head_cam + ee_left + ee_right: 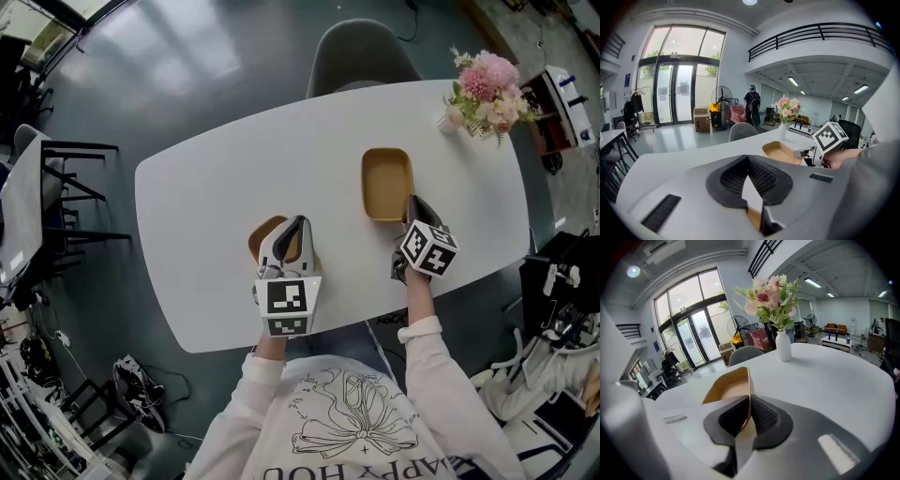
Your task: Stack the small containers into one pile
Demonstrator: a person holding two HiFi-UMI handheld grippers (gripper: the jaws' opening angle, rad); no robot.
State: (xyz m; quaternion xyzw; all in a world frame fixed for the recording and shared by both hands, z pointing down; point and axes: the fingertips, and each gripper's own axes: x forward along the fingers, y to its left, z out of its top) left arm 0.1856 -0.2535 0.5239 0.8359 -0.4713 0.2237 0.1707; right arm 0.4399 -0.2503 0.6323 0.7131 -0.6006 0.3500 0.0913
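The white tabletop with rounded corners (pixel 206 187) fills most of what I look down on, and a grey shell chair (pixel 361 56) is pushed in at its far side. At the far right corner stands a bunch of pink and cream flowers in a small white vase (pixel 483 89), well apart from everything else. Two small containers sit on the table, not yet stacked. The tan rounded-rectangular shallow container (pixel 386 183) lies right of centre with its open side up. The other tan shallow container (pixel 265 239) sits nearer me and to the left, close to the table's near edge, and it is partly covered from above. My right gripper (pixel 411 202) reaches the near end of the first container and is clamped on it: its two dark ribbed pads press on either side of the thin tan wall, whose rim rises between and past them. My left gripper (pixel 298 225) lies over the other container with its tips closed against each other, and nothing shows between the tips. Only a sliver of tan shows through the gap behind them. The two grippers are apart, each at its own container.
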